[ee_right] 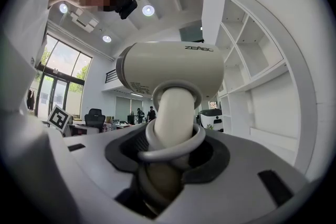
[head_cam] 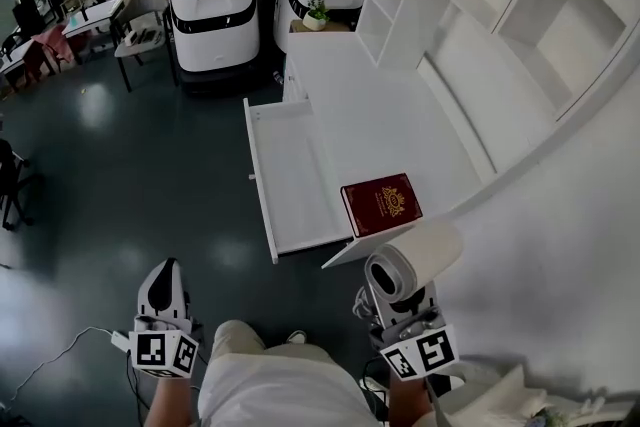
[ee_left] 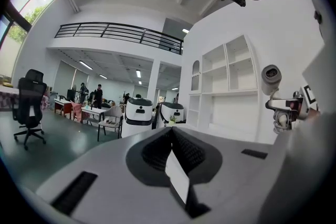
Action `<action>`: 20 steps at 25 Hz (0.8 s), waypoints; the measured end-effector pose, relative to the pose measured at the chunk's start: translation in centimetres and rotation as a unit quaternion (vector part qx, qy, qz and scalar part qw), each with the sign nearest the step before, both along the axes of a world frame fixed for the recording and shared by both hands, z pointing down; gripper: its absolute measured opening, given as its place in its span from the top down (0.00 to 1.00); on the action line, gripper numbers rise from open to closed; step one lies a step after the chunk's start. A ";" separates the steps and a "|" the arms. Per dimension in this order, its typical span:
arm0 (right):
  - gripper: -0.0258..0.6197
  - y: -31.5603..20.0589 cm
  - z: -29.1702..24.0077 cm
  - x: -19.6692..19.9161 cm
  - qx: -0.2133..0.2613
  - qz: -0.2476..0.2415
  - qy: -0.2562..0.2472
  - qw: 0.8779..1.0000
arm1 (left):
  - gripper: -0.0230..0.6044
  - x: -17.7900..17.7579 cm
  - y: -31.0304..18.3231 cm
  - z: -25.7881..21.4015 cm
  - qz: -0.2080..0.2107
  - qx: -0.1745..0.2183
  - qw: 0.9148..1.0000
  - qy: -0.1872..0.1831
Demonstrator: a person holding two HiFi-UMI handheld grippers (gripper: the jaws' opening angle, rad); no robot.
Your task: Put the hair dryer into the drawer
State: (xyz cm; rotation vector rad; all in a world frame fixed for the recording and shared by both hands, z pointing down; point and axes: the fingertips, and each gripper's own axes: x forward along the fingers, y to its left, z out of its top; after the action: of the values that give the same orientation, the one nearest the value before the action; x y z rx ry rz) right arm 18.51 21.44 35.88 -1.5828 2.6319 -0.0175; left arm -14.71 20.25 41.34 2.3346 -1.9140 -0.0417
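Standing open off the white counter (head_cam: 390, 105), the drawer (head_cam: 300, 185) lies at eleven o'clock of the hair dryer (head_cam: 412, 260), which sits barrel-foremost in the right gripper (head_cam: 402, 307), clamped round its handle (ee_right: 173, 113). It looks a rigid, smooth plastic shell, heavy at the barrel and apt to swivel, so a hold high on the handle suits it; the left gripper (head_cam: 165, 290), at nine o'clock, is closed and empty.

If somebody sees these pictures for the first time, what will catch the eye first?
The white hair dryer clamped by its handle in the right gripper, at the bottom of the head view. Just ahead of it, the white drawer stands pulled open and empty, and a dark red book lies on the countertop corner beside it.
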 end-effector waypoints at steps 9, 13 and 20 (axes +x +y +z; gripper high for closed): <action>0.66 -5.0 1.0 -0.4 -0.017 0.003 -0.004 1.000 | 0.94 0.5 -5.1 1.3 0.017 -0.005 1.000 0.004; 0.66 -9.3 0.4 -2.0 -0.019 0.014 -0.011 1.000 | 0.94 -0.2 -10.8 2.0 0.037 -0.008 0.999 0.011; 0.66 -17.0 -0.7 -5.5 -0.033 0.042 -0.013 0.998 | 0.94 -0.5 -21.1 2.6 0.102 -0.012 0.994 0.033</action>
State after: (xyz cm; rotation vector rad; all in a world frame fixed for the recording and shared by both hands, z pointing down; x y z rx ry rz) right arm 12.97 4.40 35.14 -1.7004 2.5684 -0.1199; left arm -15.20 -0.83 43.91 2.4660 -1.6293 -0.0763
